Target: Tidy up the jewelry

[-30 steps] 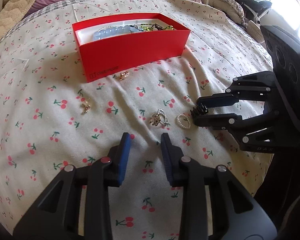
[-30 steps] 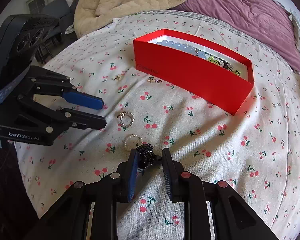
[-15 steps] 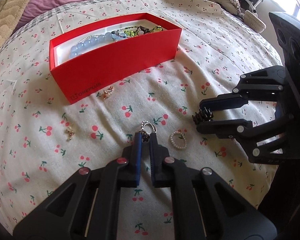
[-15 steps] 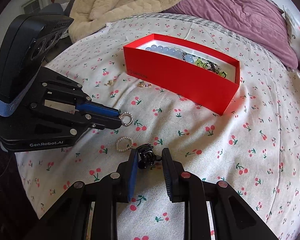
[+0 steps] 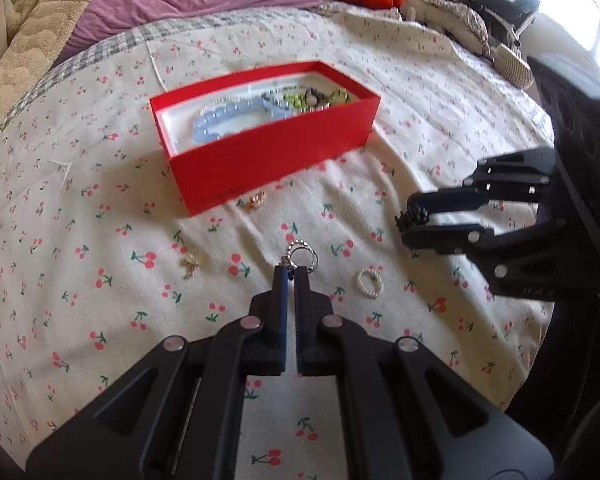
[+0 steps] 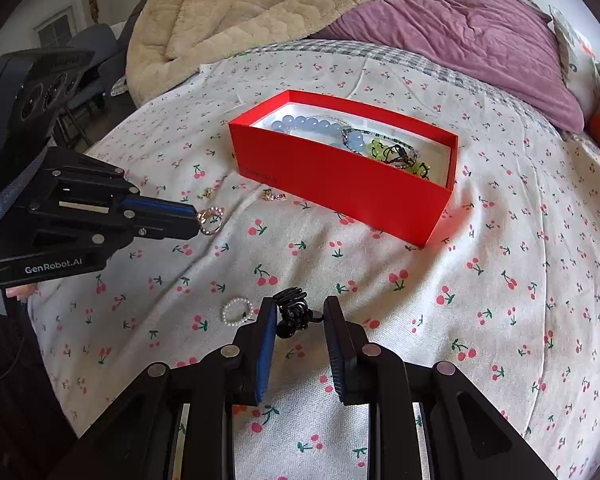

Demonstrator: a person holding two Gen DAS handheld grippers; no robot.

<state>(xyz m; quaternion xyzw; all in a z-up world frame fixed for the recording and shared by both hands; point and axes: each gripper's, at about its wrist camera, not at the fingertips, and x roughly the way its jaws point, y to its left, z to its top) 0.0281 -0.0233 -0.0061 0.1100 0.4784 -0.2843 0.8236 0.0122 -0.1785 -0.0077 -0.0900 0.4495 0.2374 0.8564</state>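
An open red box [image 5: 276, 152] [image 6: 340, 184] on the cherry-print bedspread holds a blue bead bracelet [image 5: 220, 118] and green and dark jewelry. My left gripper [image 5: 291, 274] [image 6: 196, 220] is shut on a silver hoop earring pair [image 5: 302, 258] [image 6: 211, 218] and holds it above the bed. My right gripper [image 6: 300, 312] [image 5: 406, 220] is shut on a black hair claw clip [image 6: 294, 314] [image 5: 412, 214], also lifted. A small pearl ring [image 5: 369, 282] [image 6: 236, 310] lies on the bedspread between the grippers.
Two small gold pieces lie in front of the box, one near it [image 5: 254, 201] [image 6: 274, 196] and one further left [image 5: 190, 265] [image 6: 208, 193]. A purple blanket [image 6: 460, 28] and beige quilt [image 6: 260, 4] lie behind. The bed edge drops off at the right [image 5: 548, 360].
My left gripper closed on the hoop earring pair and lifted it off the bedspread. My right gripper rose with the black clip. Both views now look down into the box from higher.
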